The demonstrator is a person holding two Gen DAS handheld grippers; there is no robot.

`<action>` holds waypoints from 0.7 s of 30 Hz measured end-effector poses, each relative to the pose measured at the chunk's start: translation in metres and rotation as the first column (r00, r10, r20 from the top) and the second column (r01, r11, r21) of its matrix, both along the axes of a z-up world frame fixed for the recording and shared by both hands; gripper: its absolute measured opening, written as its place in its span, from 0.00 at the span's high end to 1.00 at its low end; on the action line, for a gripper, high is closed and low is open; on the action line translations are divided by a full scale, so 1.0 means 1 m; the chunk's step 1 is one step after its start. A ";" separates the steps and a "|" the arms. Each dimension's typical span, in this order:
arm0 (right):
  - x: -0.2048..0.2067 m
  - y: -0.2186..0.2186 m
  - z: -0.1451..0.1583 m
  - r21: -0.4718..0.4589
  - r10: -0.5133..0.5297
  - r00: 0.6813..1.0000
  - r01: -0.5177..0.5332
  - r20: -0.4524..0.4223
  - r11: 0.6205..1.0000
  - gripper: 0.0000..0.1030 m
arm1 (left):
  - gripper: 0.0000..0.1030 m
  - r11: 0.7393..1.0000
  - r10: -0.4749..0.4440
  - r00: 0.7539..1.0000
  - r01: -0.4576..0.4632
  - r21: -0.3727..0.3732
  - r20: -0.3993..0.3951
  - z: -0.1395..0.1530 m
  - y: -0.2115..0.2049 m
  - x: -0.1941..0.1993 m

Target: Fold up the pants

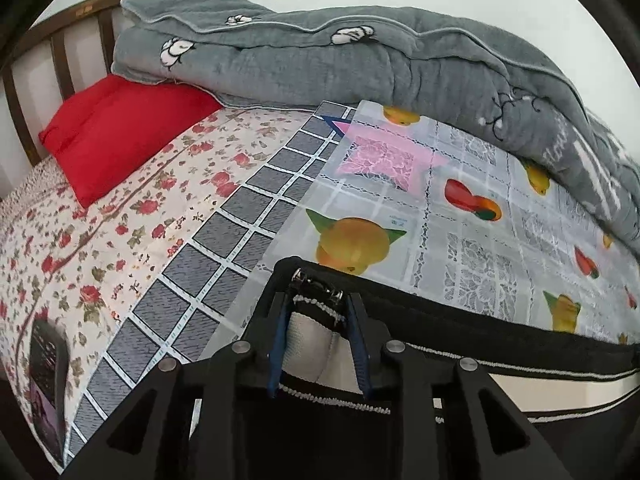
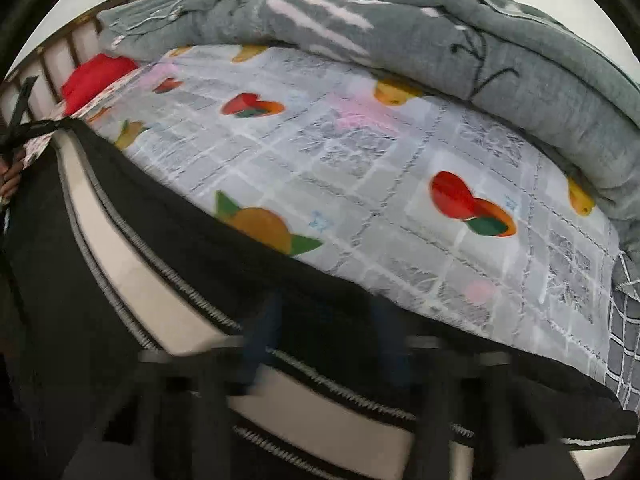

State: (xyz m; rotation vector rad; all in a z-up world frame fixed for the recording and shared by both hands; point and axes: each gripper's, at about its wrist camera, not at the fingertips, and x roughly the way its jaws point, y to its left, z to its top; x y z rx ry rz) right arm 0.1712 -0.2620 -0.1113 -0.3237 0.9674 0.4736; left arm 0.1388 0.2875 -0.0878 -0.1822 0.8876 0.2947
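The pants (image 1: pixel 500 344) are black with a cream side stripe edged in white stitching. In the left wrist view my left gripper (image 1: pixel 318 300) is shut on one end of them, near a small metal fastener, and holds them above the fruit-print cloth (image 1: pixel 460 216). In the right wrist view the pants (image 2: pixel 132 264) stretch from lower right up to the far left, where the left gripper (image 2: pixel 20 132) shows. My right gripper (image 2: pixel 324 316) is blurred; its blue fingers are closed on the black fabric.
A folded grey quilt (image 1: pixel 320 52) lies along the far side of the bed; it also shows in the right wrist view (image 2: pixel 440 32). A red pillow (image 1: pixel 120 136) sits by the wooden headboard (image 1: pixel 60 52). A floral sheet (image 1: pixel 100 240) and a dark phone-like object (image 1: pixel 48 380) are left.
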 end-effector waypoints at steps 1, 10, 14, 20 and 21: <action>-0.004 0.004 -0.001 -0.026 0.013 1.000 -0.012 0.023 1.000 0.95 | 0.74 1.000 0.000 1.000 0.000 0.010 -0.004 -0.001 -0.001 0.001; 0.001 -0.009 0.038 0.114 -0.040 0.991 0.026 0.124 0.993 0.98 | 0.80 0.999 0.026 0.998 -0.023 -0.042 0.056 0.017 0.011 0.003; 0.021 0.002 -0.002 0.031 -0.059 0.996 0.056 0.073 0.998 0.98 | 0.80 0.999 0.043 0.999 -0.043 0.016 0.012 -0.011 0.007 0.015; 0.004 -0.013 0.035 0.139 -0.082 0.987 0.062 0.141 0.988 0.98 | 0.80 0.999 0.045 0.994 -0.043 -0.023 0.101 0.009 0.012 0.010; 0.009 -0.012 0.031 0.129 -0.084 0.989 0.068 0.121 0.989 0.98 | 0.80 0.998 0.054 0.996 -0.052 -0.028 0.073 0.004 0.013 0.017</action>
